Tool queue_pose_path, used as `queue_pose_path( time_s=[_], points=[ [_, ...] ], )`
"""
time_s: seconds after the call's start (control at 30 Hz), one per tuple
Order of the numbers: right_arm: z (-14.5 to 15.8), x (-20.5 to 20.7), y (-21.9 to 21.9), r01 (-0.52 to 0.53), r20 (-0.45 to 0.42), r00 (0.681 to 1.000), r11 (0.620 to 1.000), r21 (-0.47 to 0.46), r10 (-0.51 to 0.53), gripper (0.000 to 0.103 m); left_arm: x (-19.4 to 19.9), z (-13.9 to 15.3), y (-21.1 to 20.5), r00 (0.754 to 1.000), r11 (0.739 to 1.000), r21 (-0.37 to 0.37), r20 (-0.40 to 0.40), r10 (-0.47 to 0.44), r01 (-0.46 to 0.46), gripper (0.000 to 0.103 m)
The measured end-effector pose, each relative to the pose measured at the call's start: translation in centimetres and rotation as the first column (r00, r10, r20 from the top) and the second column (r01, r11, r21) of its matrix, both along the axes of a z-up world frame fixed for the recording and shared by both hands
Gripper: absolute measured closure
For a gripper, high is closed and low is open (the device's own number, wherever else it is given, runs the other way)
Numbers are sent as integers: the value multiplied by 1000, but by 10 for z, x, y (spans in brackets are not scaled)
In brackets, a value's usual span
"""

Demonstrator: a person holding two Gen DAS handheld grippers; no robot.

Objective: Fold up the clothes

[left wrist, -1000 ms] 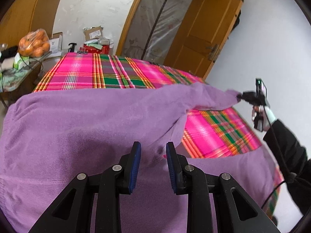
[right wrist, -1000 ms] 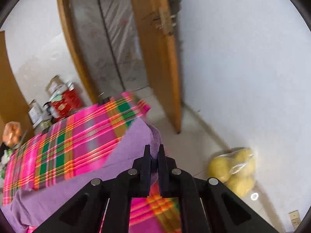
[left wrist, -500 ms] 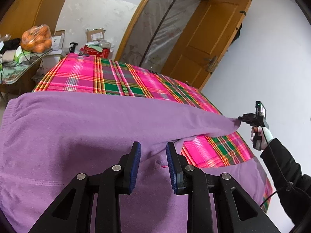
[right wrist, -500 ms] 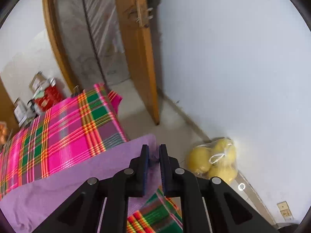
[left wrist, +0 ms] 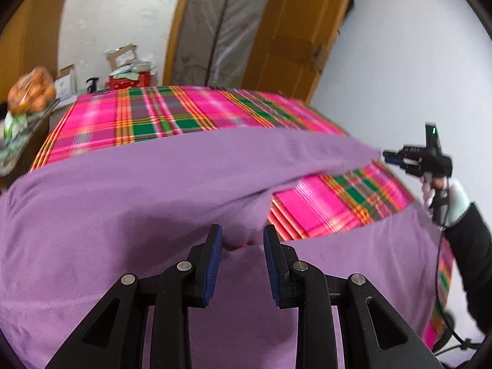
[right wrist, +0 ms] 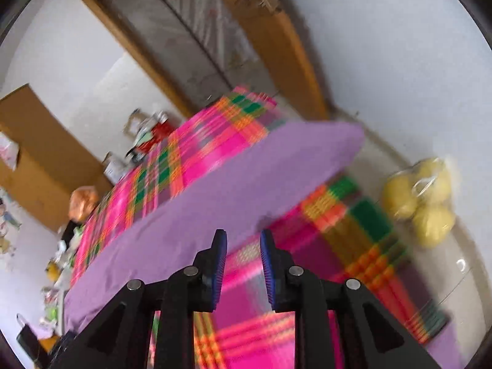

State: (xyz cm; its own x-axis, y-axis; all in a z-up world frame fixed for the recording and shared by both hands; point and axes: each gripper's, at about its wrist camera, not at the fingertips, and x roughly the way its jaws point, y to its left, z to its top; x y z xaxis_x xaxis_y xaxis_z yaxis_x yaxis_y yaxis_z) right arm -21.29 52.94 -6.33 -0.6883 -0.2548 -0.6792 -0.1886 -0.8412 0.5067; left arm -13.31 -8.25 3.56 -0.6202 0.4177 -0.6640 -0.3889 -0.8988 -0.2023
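Note:
A purple garment (left wrist: 123, 203) lies spread over a bed with a pink plaid cover (left wrist: 172, 117). One long purple leg stretches right across the bed to its far end (right wrist: 344, 141) near the bed's edge. My left gripper (left wrist: 241, 236) hovers open just over the spot where the garment forks, with cloth beneath its pads, not pinched. My right gripper (right wrist: 243, 243) is opening its jaws with nothing between them, and the leg (right wrist: 215, 190) lies ahead of it. The left wrist view shows that right gripper (left wrist: 388, 157) just off the leg's tip, held by a gloved hand (left wrist: 452, 196).
A bag of oranges (left wrist: 30, 95) sits on a cluttered side table at the left. Boxes and a red crate (left wrist: 129, 70) stand behind the bed, beside a wooden door (left wrist: 295, 40). A bag of yellow fruit (right wrist: 421, 196) lies on the floor by the white wall.
My right gripper went from shut on the leg's end to open and drew back, leaving the end lying on the bed. The leg now lies straighter. The left gripper shifted a little and stayed open.

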Motion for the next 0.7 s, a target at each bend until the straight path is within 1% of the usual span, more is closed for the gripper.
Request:
queue_pose_path(
  time_s=[0.07, 0.13, 0.17, 0.27, 0.37, 0.43, 0.53, 0.57, 0.6, 0.63, 0.67, 0.7],
  points=[
    [-8, 1, -3, 1, 12, 1000, 1000, -6, -1, 71, -7, 0, 15, 1000, 998, -61, 2, -15, 15, 74],
    [-14, -2, -4, 13, 25, 1000, 1000, -5, -13, 69, -14, -1, 28, 1000, 993, -119, 2, -26, 26, 74],
    [-16, -4, -4, 18, 31, 999, 1000, -11, -18, 67, -19, -3, 34, 1000, 991, -134, 9, -30, 31, 74],
    [-17, -13, 0, 47, 33, 998, 999, 0, -47, 67, -34, -14, 45, 998, 989, -144, 46, -35, 41, 74],
    [-17, -21, 6, 83, 37, 996, 996, 25, -84, 66, -38, -20, 52, 998, 986, -156, 48, -42, 49, 75],
    [-17, -27, 12, 105, 39, 994, 994, 31, -106, 66, -38, -20, 52, 997, 989, -137, 50, -52, 58, 74],
    [-19, -38, 17, 128, 39, 991, 991, 27, -129, 66, -39, -20, 50, 997, 990, -127, 57, -53, 59, 75],
    [-20, -41, 17, 132, 39, 990, 991, 32, -133, 67, -38, -20, 51, 997, 990, -132, 54, -52, 59, 78],
    [-20, -44, 18, 136, 43, 990, 990, 39, -137, 69, -37, -20, 51, 997, 989, -137, 51, -52, 58, 92],
    [-20, -47, 19, 139, 49, 989, 989, 48, -142, 75, -36, -20, 51, 997, 989, -138, 50, -54, 61, 99],
    [-19, -49, 20, 143, 55, 988, 988, 56, -146, 88, -34, -20, 50, 997, 990, -129, 50, -58, 64, 100],
    [-19, -51, 21, 146, 61, 987, 987, 65, -150, 95, -33, -19, 48, 997, 991, -118, 50, -62, 67, 102]
  ],
)
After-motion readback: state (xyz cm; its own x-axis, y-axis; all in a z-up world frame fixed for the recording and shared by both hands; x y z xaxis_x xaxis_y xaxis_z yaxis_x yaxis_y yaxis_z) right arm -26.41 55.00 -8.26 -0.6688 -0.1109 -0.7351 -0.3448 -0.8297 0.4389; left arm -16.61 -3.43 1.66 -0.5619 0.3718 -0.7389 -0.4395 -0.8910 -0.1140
